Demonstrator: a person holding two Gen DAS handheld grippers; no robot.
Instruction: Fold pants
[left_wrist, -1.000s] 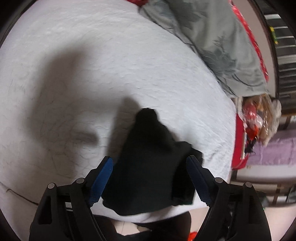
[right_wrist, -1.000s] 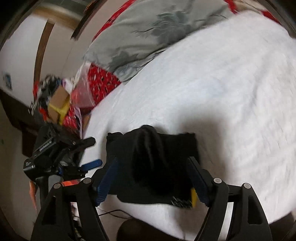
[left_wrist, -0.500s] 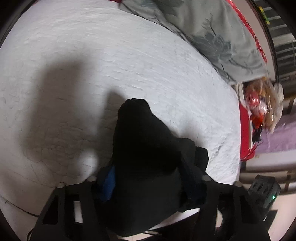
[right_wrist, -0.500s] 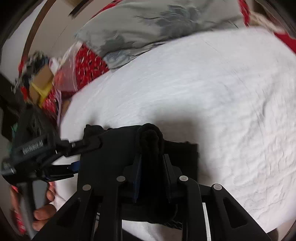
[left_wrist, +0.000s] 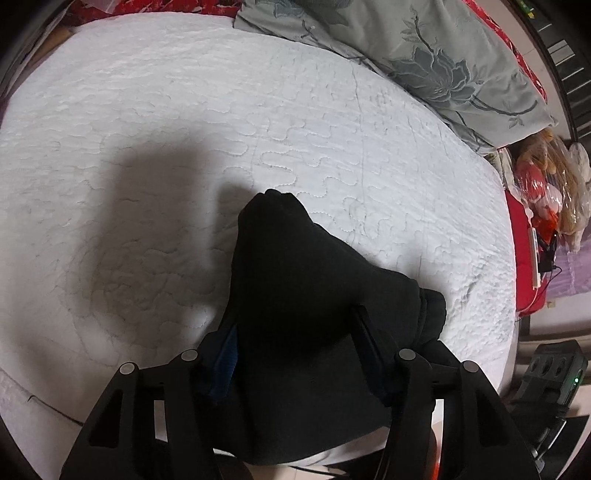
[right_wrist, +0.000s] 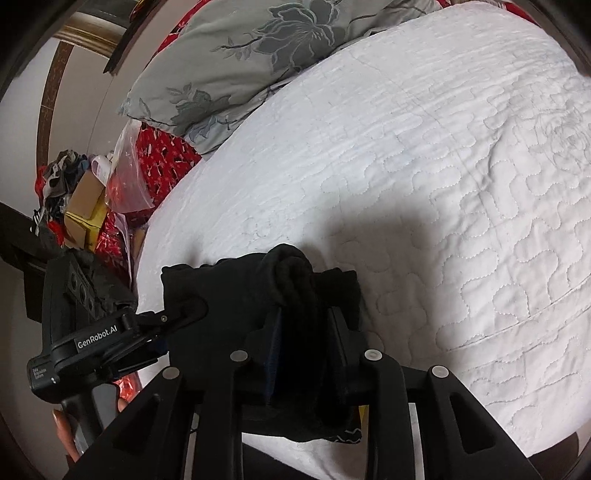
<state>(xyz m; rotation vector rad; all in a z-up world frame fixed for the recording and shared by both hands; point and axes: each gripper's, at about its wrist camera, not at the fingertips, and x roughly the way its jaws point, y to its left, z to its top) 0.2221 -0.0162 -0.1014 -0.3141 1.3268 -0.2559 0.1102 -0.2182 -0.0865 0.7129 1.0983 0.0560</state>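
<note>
Pants (left_wrist: 295, 302): near edge runs behind the left gripper (left_wrist: 295, 354) arms and off the frame bottom; black on black, folds can't be read. Left gripper pads mostly buried in cloth, only a bit of blue shows. Right gripper (right_wrist: 304, 347): fingertips covered by a bunched fold, pads barely visible. Hand (right_wrist: 64, 432) on the left gripper handle cut off at frame edge in right view. Clutter (right_wrist: 79, 199) beside the bed too small to ID. Pillow (left_wrist: 424, 55) cropped at top.
</note>
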